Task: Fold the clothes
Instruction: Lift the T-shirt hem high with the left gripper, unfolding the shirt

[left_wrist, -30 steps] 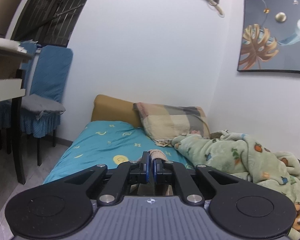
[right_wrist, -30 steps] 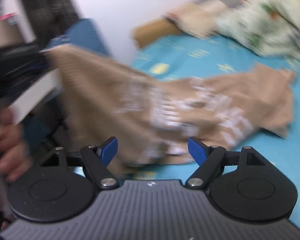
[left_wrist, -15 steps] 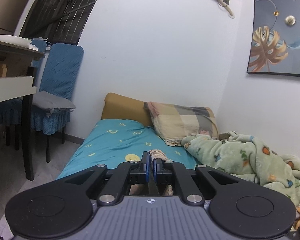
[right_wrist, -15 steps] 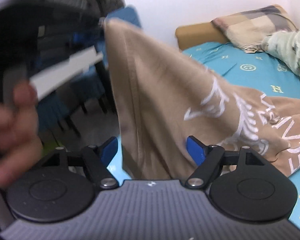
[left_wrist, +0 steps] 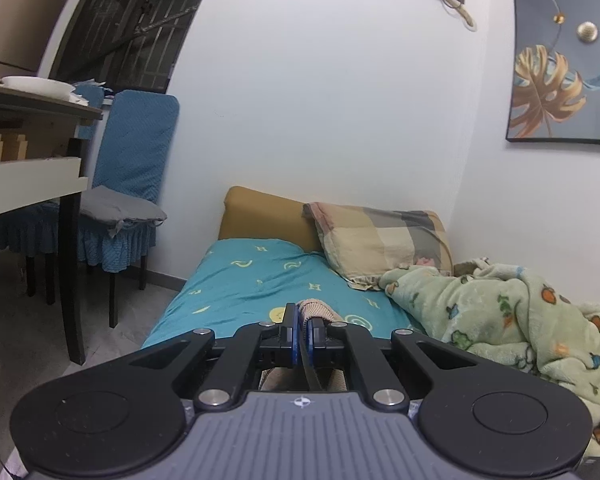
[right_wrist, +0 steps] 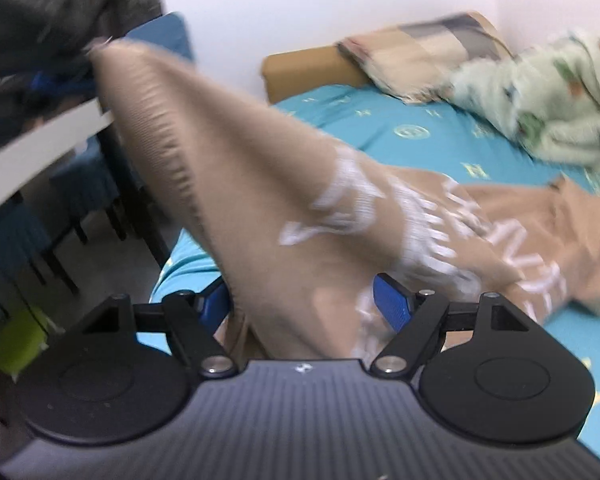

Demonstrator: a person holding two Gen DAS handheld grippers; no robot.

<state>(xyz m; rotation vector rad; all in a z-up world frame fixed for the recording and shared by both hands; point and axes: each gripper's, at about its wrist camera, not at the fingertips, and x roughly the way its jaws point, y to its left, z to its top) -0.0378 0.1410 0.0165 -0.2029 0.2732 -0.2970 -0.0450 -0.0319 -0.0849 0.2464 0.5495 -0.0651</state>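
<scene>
The left gripper pinches a corner of the tan ribbed garment with white lettering, lifting it off the teal patterned bedsheet; this looks like the spreading-out step. The right gripper stands spread with cloth hanging between its jaws, unpressed; next it likely must close on the hanging edge.

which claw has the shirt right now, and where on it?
Left claw is shut on a bunched edge of the tan shirt, lifting that corner off the bed. Right claw is open, cloth hanging between its fingers, not pinched.
</scene>
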